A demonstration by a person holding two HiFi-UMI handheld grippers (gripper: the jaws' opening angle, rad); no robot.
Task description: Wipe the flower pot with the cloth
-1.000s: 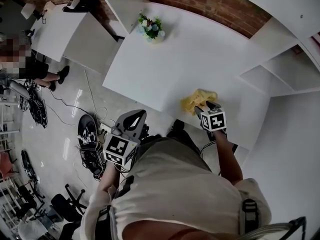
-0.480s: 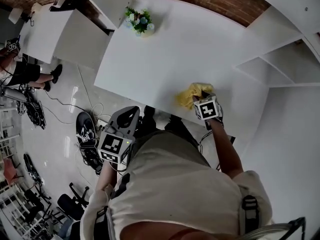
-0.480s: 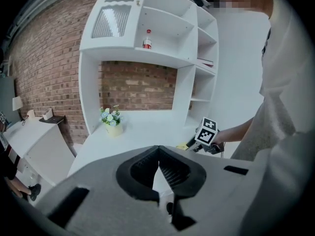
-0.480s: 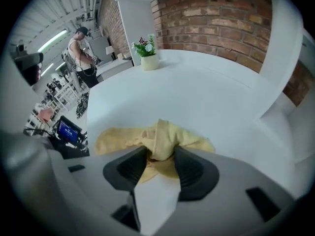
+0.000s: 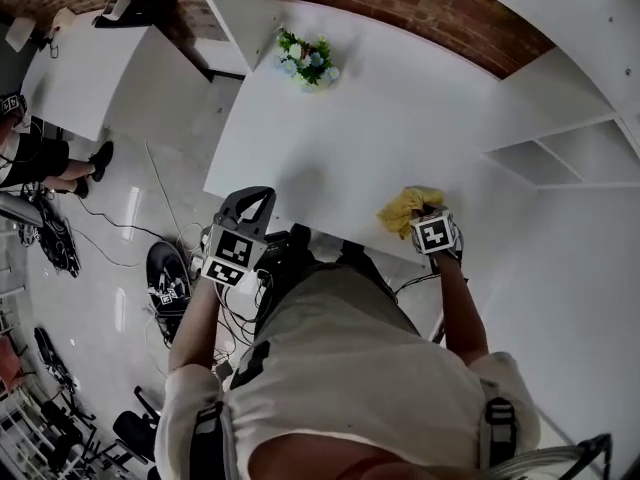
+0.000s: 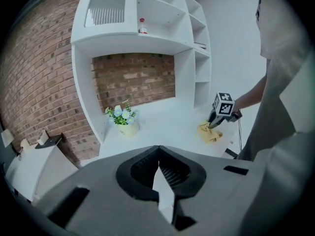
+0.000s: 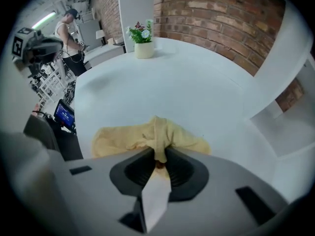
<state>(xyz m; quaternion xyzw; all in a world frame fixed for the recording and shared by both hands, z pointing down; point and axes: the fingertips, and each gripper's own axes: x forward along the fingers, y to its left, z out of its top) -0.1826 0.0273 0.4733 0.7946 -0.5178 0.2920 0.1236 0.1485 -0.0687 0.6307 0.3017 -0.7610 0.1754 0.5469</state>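
- White table (image 5: 350,118) fills the middle of the head view, with a brick wall (image 5: 420,8) along the top edge and white shelves (image 5: 560,148) at the right.
- Upright near the table's far edge, at upper centre, stands the flower pot (image 5: 308,60) (pale, holding small white and blue blooms). It is well apart from both grippers.
- Right of centre, near the table's front edge, the yellow cloth (image 5: 405,206) lies crumpled on the bare top.
- Pointing steeply down onto that cloth is the right gripper (image 5: 424,214). Its jaws have just been closing, and the right gripper view shows a raised fold of the cloth pinched between the pads, the rest still spread on the table.
- Lower left of centre, the left gripper (image 5: 250,203) hangs off the table's near left corner, over the grey floor (image 5: 110,218). Its jaws are pressed together with nothing between them (its own view shows the pads meeting).
- Dark equipment (image 5: 165,278) sits on the floor at the left.
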